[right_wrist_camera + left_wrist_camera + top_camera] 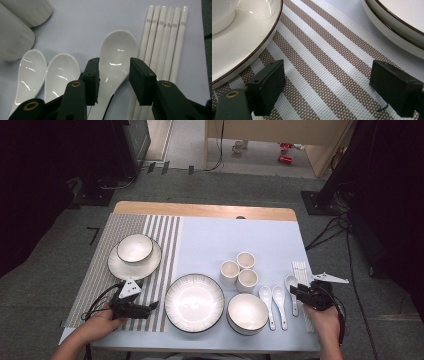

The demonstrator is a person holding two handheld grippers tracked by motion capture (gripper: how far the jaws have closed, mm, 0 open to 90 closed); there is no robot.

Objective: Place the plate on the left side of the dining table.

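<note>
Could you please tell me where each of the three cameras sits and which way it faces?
High view: above the person's side, looking forward and down on the table; forearms show.
Left gripper view: on the left gripper, facing the striped placemat; jaws apart.
Right gripper view: on the right gripper, jaws flanking the large spoon.
Shared: spoon also in high view.

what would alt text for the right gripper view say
The right gripper straddles the largest of three glossy white ceramic soup spoons on a pale blue table cover, jaws either side of it. Six white chopsticks lie beside it.
</note>
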